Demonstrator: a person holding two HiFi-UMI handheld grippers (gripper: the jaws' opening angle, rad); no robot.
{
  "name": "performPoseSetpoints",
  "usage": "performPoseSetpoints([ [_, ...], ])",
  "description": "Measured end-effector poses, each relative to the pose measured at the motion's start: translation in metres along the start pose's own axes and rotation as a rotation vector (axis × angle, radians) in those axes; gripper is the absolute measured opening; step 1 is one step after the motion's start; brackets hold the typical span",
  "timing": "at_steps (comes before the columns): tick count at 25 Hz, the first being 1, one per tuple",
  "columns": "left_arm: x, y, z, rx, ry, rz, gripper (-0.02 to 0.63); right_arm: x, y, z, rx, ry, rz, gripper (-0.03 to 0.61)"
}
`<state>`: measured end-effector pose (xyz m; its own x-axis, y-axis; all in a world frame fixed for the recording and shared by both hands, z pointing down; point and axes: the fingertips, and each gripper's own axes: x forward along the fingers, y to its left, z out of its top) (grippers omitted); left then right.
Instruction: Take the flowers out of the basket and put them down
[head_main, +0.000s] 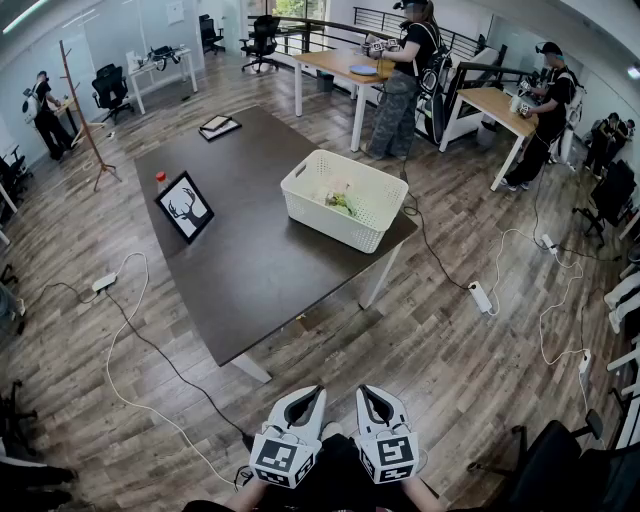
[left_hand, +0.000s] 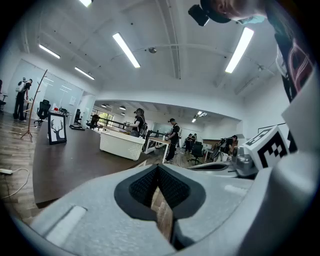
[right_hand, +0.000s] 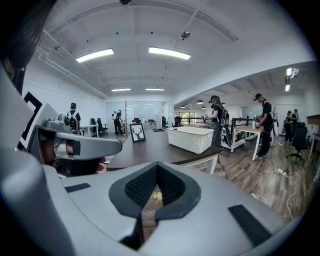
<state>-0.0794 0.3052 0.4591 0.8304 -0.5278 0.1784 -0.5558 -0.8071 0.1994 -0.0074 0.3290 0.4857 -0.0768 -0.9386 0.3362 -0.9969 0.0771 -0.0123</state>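
- At far left a wooden coat stand (head_main: 87, 112) stands on the plank floor, well apart from the dark bench (head_main: 262, 268).
- On the left part of the bench a black-framed picture of a deer head (head_main: 185, 206) is propped up, with a small red object (head_main: 160, 176) just beside it.
- Bottom centre, the left hand-held gripper (head_main: 310, 394) points toward the bench. In the left gripper view its jaws are pressed together at the tips with nothing between them; only floor shows through the slit behind.
- A white perforated basket (head_main: 322, 218) sits near the bench's right corner. The flowers (head_main: 340, 203), pale with green, lie inside it on the bottom, well apart from both hand-held grippers.
- The right hand-held gripper (head_main: 371, 394) is just beside the left one, short of the bench. In the right gripper view its jaws are pressed together and empty.
- Beyond the basket a person (head_main: 405, 80) stands at a pale table; others work farther right.
- A white power strip (head_main: 481, 297) lies on the floor to the right.
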Motion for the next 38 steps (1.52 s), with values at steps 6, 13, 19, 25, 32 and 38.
performPoseSetpoints([
  [6, -0.004, 0.001, 0.002, 0.006, -0.01, 0.0, 0.009, 0.001, 0.011, 0.0, -0.02, -0.002, 0.019, 0.005],
  [13, -0.004, -0.001, 0.001, 0.011, -0.018, 0.018, 0.009, 0.0, 0.007, 0.001, -0.007, -0.027, 0.029, 0.006],
  [19, 0.001, -0.013, 0.001, 0.018, -0.022, 0.042, 0.009, -0.006, -0.004, 0.003, -0.025, -0.044, 0.041, 0.006],
  [25, 0.008, -0.028, -0.008, 0.012, -0.021, 0.048, 0.009, -0.008, -0.009, 0.0, -0.075, -0.052, 0.092, 0.006],
  [32, 0.01, -0.039, -0.014, 0.01, -0.027, 0.066, 0.009, -0.018, -0.022, -0.01, 0.014, -0.063, 0.103, 0.006],
  [38, 0.02, -0.041, -0.013, 0.017, -0.03, 0.058, 0.009, -0.016, -0.036, -0.011, 0.058, -0.071, 0.086, 0.006],
])
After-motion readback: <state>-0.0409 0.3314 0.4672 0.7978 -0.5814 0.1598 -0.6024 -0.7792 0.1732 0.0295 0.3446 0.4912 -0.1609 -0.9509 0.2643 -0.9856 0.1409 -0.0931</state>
